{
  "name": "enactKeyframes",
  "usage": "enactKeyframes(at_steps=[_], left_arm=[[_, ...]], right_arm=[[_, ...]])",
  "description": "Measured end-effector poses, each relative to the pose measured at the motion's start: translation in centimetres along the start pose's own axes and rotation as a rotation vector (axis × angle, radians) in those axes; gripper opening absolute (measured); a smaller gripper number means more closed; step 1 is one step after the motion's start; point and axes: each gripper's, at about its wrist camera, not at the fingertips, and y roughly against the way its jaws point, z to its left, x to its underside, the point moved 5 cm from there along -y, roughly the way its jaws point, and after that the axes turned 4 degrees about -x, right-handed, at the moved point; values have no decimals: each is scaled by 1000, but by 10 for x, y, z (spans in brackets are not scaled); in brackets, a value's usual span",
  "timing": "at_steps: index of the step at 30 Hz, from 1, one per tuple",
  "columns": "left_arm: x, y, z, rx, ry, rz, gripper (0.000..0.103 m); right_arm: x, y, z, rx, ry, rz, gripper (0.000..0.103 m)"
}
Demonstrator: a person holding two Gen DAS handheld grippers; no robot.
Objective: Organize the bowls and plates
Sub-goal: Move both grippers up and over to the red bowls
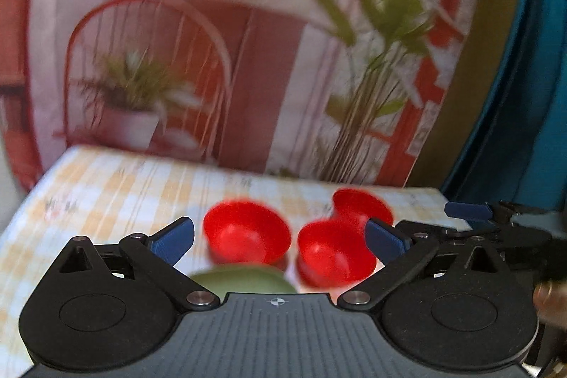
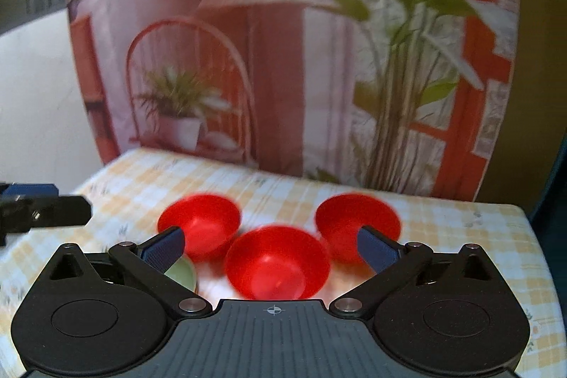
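Note:
Three red bowls stand upright on a checked tablecloth. In the left wrist view they are the left bowl (image 1: pixel 246 232), the near bowl (image 1: pixel 335 254) and the far right bowl (image 1: pixel 361 206). In the right wrist view they are the left bowl (image 2: pixel 200 224), the near bowl (image 2: pixel 278 263) and the right bowl (image 2: pixel 356 224). A green plate (image 1: pixel 244 280) lies close under my left gripper; its edge (image 2: pixel 182 273) shows in the right wrist view. My left gripper (image 1: pixel 280 238) is open and empty above the bowls. My right gripper (image 2: pixel 271 245) is open and empty over the near bowl.
The tablecloth (image 1: pixel 106 186) covers a small table whose right edge (image 2: pixel 531 236) drops off. A printed backdrop (image 2: pixel 283 59) with plants hangs right behind the table. The right gripper (image 1: pixel 471 211) shows at the right of the left wrist view; the left gripper (image 2: pixel 39 201) shows at the left of the right wrist view.

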Motion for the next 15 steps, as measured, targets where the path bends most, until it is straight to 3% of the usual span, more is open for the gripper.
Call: enactKeyframes(at_steps=[12, 15], left_arm=[[-48, -7, -36, -33, -137, -55, 103], [-64, -10, -46, -11, -152, -62, 103]], right_arm=[[-57, 12, -45, 47, -33, -79, 103], [-70, 12, -56, 30, -50, -90, 103]])
